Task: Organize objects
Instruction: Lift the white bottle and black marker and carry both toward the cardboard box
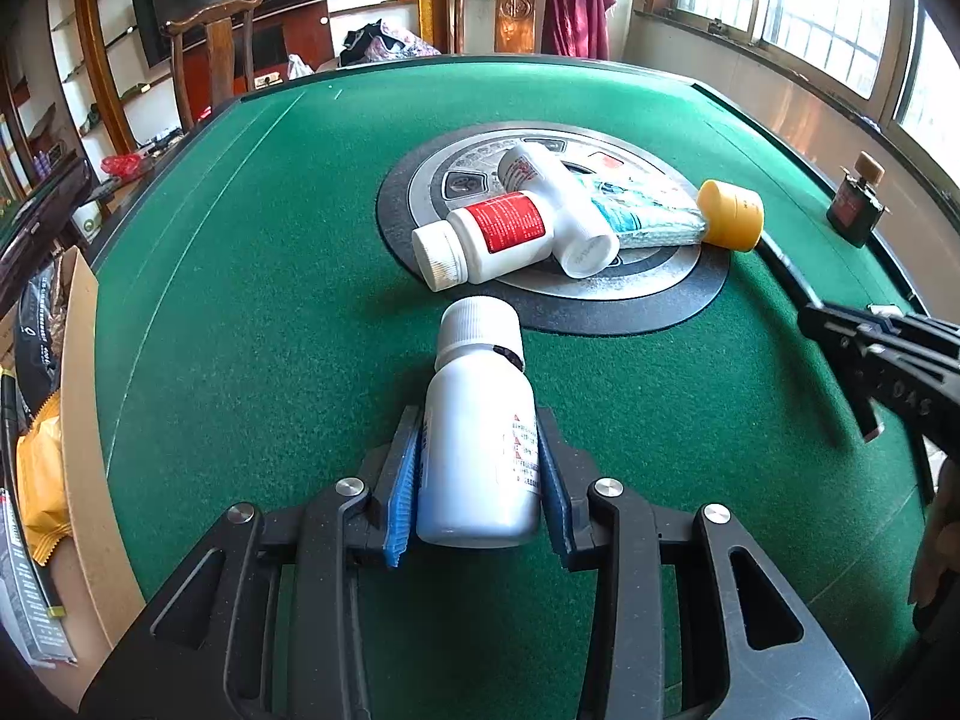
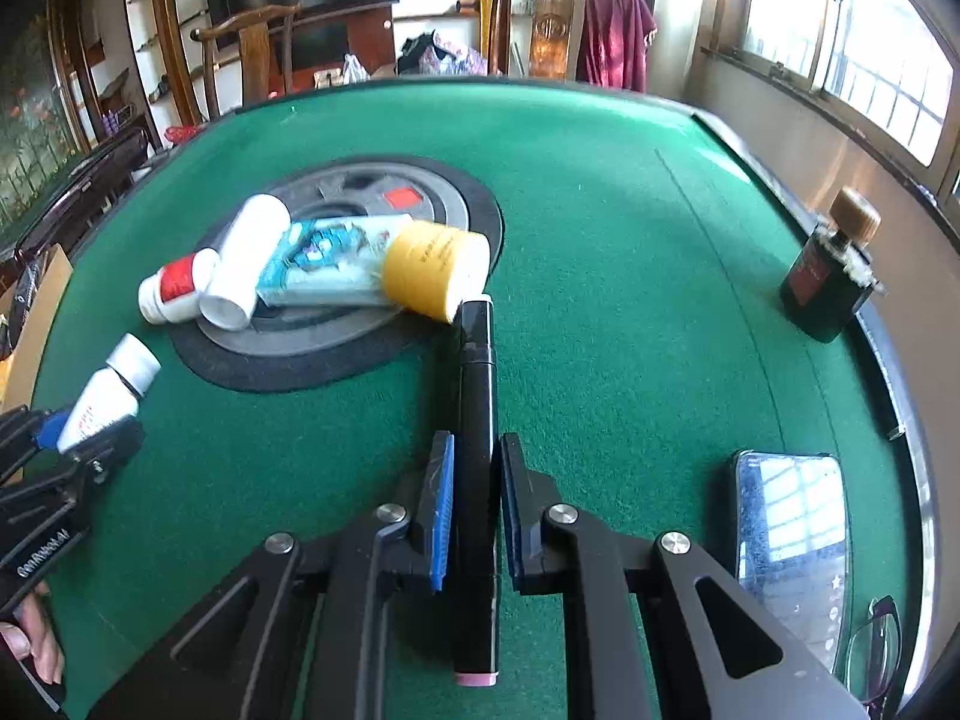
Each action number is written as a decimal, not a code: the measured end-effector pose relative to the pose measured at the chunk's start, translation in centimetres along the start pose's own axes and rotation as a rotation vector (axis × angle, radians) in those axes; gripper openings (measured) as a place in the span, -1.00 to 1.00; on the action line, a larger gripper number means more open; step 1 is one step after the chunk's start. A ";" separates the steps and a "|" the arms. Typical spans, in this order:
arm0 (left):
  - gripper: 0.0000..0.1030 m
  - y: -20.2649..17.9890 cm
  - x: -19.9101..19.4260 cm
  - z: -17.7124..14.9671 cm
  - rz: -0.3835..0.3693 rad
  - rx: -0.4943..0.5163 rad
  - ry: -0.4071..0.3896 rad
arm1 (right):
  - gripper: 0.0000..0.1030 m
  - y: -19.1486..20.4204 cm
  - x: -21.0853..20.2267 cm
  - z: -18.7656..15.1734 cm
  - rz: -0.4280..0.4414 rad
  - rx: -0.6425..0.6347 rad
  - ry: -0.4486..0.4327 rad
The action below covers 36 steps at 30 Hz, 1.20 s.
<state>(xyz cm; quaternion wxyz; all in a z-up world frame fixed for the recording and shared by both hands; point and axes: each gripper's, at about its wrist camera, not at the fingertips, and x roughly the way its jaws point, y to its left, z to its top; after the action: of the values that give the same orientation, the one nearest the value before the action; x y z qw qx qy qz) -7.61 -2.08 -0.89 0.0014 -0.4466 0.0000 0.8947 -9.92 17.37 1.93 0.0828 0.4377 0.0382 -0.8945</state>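
Left gripper point(image 1: 477, 468): jaws part-way closed, blue pads clamped on both sides of a white bottle point(image 1: 480, 426); grip sits on the body, so the capped end sticks out ahead of the fingers and is easy to aim.
Right gripper point(image 2: 477, 510): nearly fully closed, pads pinching a thin black marker point(image 2: 477, 420) at mid-length; pink end points back under the jaws, tip points forward; a mid grip probably keeps it from swinging.
White bottle: held just above the green table point(image 1: 240, 240), cap toward the pile straight ahead.
Pile: ahead of the left gripper, ahead-left of the right; red-label bottle point(image 1: 489, 237), second white bottle point(image 1: 555, 207), tube point(image 1: 642, 210) with a yellow cap point(image 1: 732, 213), all lying on their sides, touching or overlapping on the round centre plate point(image 1: 432, 180). Looks like the gathering spot.
Marker tip: close to the yellow cap in the right view; contact unclear.
Dark bottle point(image 2: 831, 276): upright, far right of the right gripper, near the table edge, well apart from the pile.
Phone point(image 2: 792, 546) and glasses point(image 2: 876, 648): just right of the right gripper, likely not part of the sort.
Step guess: both hands are loaded, each item likely headed for the pile.
Risk: round bottles could roll off the heap.
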 end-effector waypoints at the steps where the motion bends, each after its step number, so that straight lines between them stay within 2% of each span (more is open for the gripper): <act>1: -0.33 -0.1 0.0 0.0 0.001 0.003 -0.005 | -0.74 0.0 -0.4 0.1 0.004 0.006 -0.014; 7: -0.34 0.1 0.0 -0.1 -0.015 -0.014 -0.015 | -0.74 1.0 -2.3 0.2 0.081 0.001 -0.076; 18: -0.34 0.5 -0.8 0.2 -0.058 -0.051 -0.049 | -0.74 3.0 -3.6 -0.1 0.189 -0.039 -0.109; 36: -0.34 1.1 -2.8 -0.5 -0.027 -0.069 -0.116 | -0.74 4.0 -3.0 -0.6 0.230 -0.063 -0.094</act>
<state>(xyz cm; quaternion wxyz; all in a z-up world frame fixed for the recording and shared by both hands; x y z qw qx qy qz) -5.49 -3.14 1.03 -0.0022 -0.3937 -0.0370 0.9185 -6.92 13.85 3.99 0.2000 0.3939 0.0118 -0.8971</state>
